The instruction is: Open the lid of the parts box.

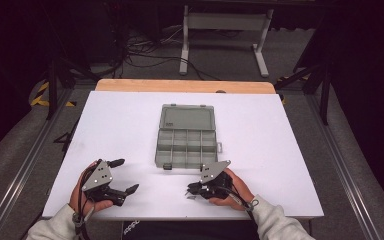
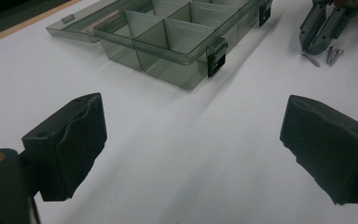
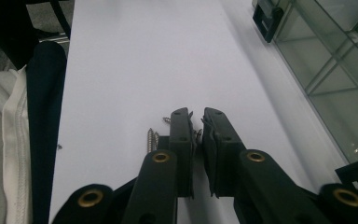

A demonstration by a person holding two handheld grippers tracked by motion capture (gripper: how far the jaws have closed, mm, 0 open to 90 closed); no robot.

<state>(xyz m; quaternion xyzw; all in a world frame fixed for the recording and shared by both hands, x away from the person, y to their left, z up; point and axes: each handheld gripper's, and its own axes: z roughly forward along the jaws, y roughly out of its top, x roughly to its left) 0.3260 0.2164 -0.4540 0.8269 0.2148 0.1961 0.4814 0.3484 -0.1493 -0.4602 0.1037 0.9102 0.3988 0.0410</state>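
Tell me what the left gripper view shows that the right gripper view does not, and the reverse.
Left gripper view: the left gripper with its jaws wide apart and nothing between them, the box's open lid, and the right gripper seen from outside, tips down at the screws.
Right gripper view: its own jaws nearly together, a screw in the narrow gap, and the person's clothing at the table edge.
Both: the white table, the divided grey box, a black latch, the screws.
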